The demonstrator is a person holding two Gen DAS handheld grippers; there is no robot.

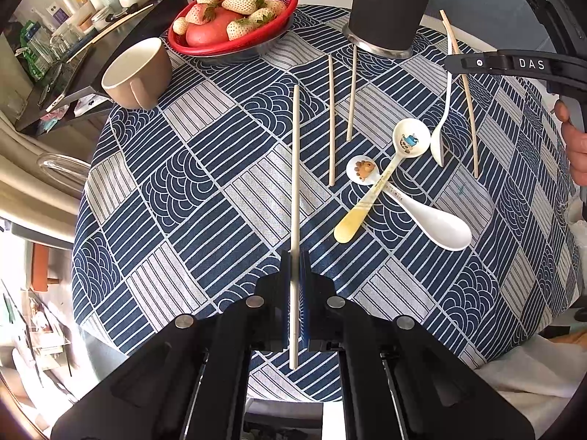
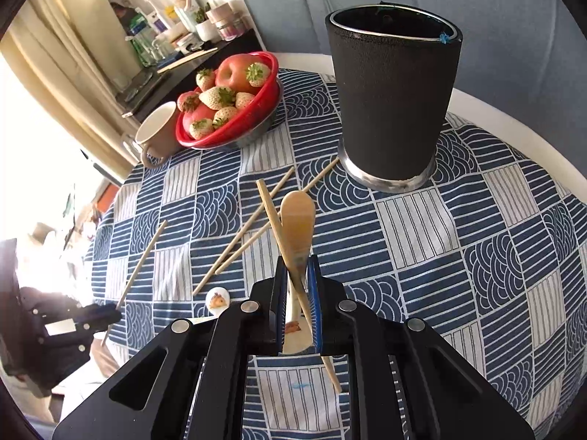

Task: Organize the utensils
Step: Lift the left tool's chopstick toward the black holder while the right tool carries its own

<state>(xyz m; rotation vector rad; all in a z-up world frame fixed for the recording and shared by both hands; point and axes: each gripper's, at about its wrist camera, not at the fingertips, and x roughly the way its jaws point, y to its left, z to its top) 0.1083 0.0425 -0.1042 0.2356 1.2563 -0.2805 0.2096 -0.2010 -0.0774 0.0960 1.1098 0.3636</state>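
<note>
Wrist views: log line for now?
left gripper: shut on chopstick | right gripper: shut on spoon with second chopstick | black utensil holder: upright

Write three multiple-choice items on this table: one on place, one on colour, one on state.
1. The mug stands: A) beside the bowl B) on a shelf C) on the floor.
2. The holder is: A) red B) black C) white.
3. The left gripper is: A) open B) shut on a chopstick C) shut on a strawberry.

Key: A, the mug sits next to the bowl's rim; B, the holder's wall is black; B, the jaws are closed on a chopstick.
</note>
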